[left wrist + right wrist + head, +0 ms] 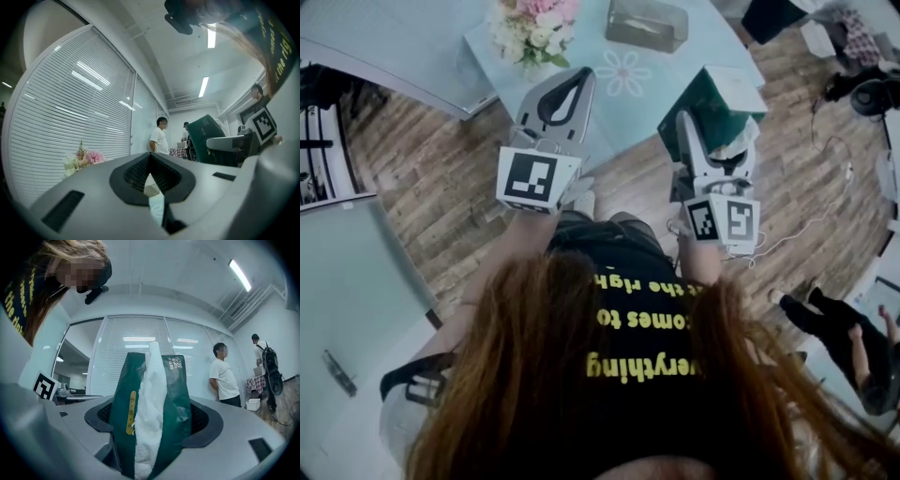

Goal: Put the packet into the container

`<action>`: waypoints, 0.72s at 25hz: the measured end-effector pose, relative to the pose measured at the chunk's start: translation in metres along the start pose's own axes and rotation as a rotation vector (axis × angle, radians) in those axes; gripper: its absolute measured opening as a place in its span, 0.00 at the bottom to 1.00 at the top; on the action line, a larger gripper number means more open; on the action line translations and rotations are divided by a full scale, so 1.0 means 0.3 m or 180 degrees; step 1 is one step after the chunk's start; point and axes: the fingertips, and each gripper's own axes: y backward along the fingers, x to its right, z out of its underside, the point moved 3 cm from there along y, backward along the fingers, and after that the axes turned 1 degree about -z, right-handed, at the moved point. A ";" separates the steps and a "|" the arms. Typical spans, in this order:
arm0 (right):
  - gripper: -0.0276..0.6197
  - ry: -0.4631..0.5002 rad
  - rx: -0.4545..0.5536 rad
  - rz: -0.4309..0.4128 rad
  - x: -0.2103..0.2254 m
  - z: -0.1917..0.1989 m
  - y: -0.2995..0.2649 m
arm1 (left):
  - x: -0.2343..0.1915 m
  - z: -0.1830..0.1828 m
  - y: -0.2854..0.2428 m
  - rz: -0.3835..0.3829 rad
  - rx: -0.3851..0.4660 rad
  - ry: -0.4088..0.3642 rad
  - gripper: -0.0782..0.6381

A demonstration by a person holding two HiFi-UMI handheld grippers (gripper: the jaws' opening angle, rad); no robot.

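Note:
A dark green tissue packet [711, 101] with white tissue showing along its open seam is held up in the air, and my right gripper [718, 141] is shut on it. In the right gripper view the packet [173, 394] stands upright between the jaws of that gripper [152, 420]. The container [646, 22], a clear rectangular box, sits on the pale table [487, 56] farther ahead. My left gripper [582, 77] hovers over the table's near edge, shut with nothing in it. In the left gripper view its tips [150, 158] meet, and the packet [208, 133] shows to the right.
A bunch of pink and white flowers [534, 28] stands on the table left of the container. Wooden floor [431, 178] lies below the grippers. A cable [825, 211] trails on the floor at right. People stand nearby [159, 138], one at the lower right [848, 342].

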 end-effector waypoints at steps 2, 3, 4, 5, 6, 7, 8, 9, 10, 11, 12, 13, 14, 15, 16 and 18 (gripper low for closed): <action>0.63 0.0007 -0.0009 0.0025 0.004 0.005 -0.020 | -0.015 0.006 -0.018 0.0025 -0.0003 0.0022 0.11; 0.63 0.0010 -0.0018 0.0039 0.004 0.008 -0.027 | -0.021 0.009 -0.023 0.0041 -0.0021 0.0020 0.11; 0.63 0.0009 -0.0026 0.0051 0.004 0.011 -0.035 | -0.028 0.012 -0.027 0.0053 -0.0029 0.0011 0.11; 0.63 0.0007 -0.0031 0.0061 0.002 0.012 -0.044 | -0.034 0.015 -0.031 0.0063 -0.0031 0.0007 0.11; 0.63 0.0006 -0.0033 0.0069 0.001 0.013 -0.054 | -0.038 0.017 -0.037 0.0076 -0.0040 0.0017 0.11; 0.63 0.0010 -0.0038 0.0078 0.001 0.012 -0.065 | -0.040 0.021 -0.043 0.0093 -0.0064 0.0038 0.11; 0.63 0.0015 -0.0046 0.0086 0.005 0.012 -0.074 | -0.040 0.026 -0.051 0.0111 -0.0097 0.0058 0.11; 0.63 0.0017 -0.0056 0.0092 0.013 0.014 -0.081 | -0.039 0.032 -0.061 0.0122 -0.0118 0.0072 0.11; 0.63 0.0017 -0.0067 0.0098 0.024 0.016 -0.088 | -0.037 0.038 -0.073 0.0122 -0.0117 0.0087 0.11; 0.63 0.0014 -0.0078 0.0103 0.035 0.018 -0.093 | -0.036 0.043 -0.086 0.0113 -0.0099 0.0107 0.11; 0.63 0.0002 -0.0089 0.0106 0.047 0.023 -0.099 | -0.036 0.047 -0.098 0.0106 -0.0092 0.0122 0.11; 0.63 -0.0012 -0.0099 0.0106 0.059 0.031 -0.106 | -0.036 0.052 -0.109 0.0108 -0.0112 0.0119 0.11; 0.63 -0.0022 -0.0109 0.0103 0.070 0.039 -0.116 | -0.038 0.056 -0.119 0.0116 -0.0149 0.0110 0.11; 0.63 -0.0029 -0.0118 0.0096 0.079 0.046 -0.128 | -0.041 0.060 -0.130 0.0116 -0.0179 0.0104 0.11; 0.63 -0.0034 -0.0124 0.0084 0.089 0.052 -0.141 | -0.046 0.065 -0.141 0.0105 -0.0194 0.0101 0.11; 0.63 -0.0041 -0.0125 0.0043 0.109 0.059 -0.172 | -0.056 0.070 -0.167 0.0063 -0.0193 0.0088 0.11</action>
